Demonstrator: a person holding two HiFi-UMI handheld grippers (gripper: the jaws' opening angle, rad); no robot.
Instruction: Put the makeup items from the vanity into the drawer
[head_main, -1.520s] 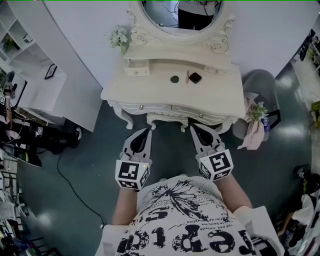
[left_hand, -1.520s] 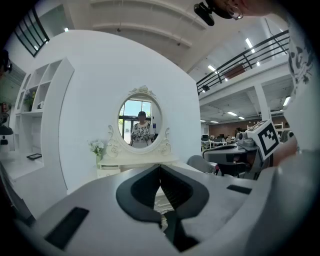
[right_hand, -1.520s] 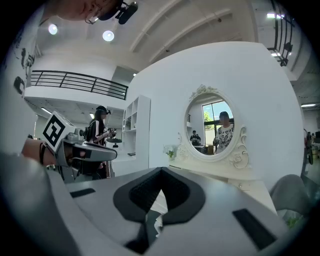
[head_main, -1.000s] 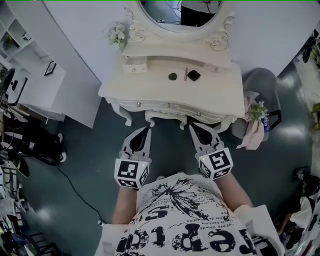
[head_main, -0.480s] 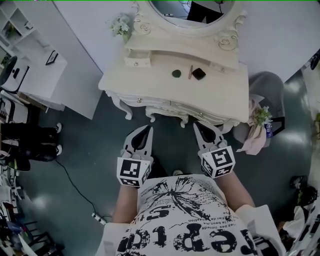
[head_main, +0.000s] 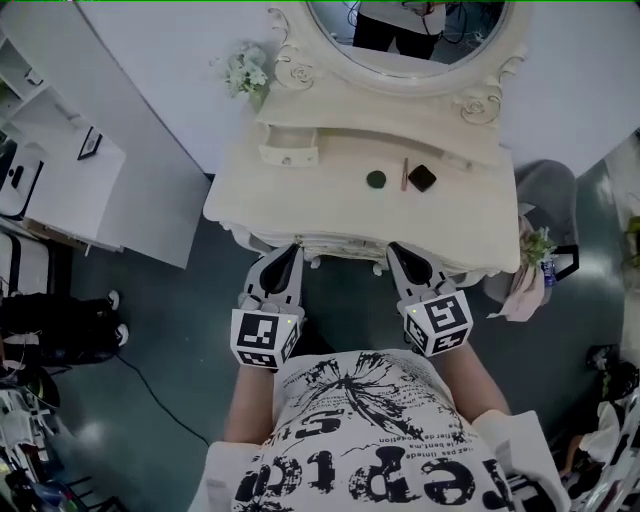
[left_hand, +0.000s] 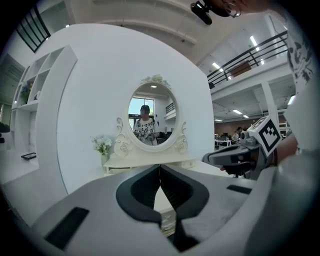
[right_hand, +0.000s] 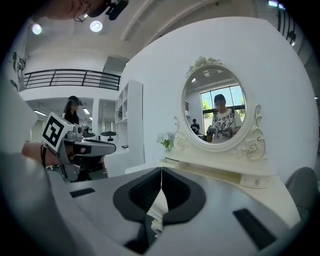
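Note:
On the cream vanity (head_main: 300, 205) lie a round dark compact (head_main: 376, 179), a thin stick (head_main: 404, 173) and a dark square compact (head_main: 422, 178). A small drawer (head_main: 288, 150) juts out of the upper shelf at the left. My left gripper (head_main: 289, 249) and right gripper (head_main: 396, 248) are side by side at the vanity's front edge, both shut and empty. In the left gripper view the shut left gripper (left_hand: 160, 167) points at the oval mirror (left_hand: 152, 117). The right gripper (right_hand: 161, 172) faces the mirror (right_hand: 220, 107) too.
A vase of white flowers (head_main: 245, 72) stands at the vanity's back left corner. A white shelf unit (head_main: 70, 165) is to the left. A grey chair (head_main: 545, 190) and a flower bunch (head_main: 537, 245) are on the right. The floor is dark.
Both grippers have moved forward to the vanity's front edge, and the vanity now sits closer and larger in the head view. The jaws stayed shut.

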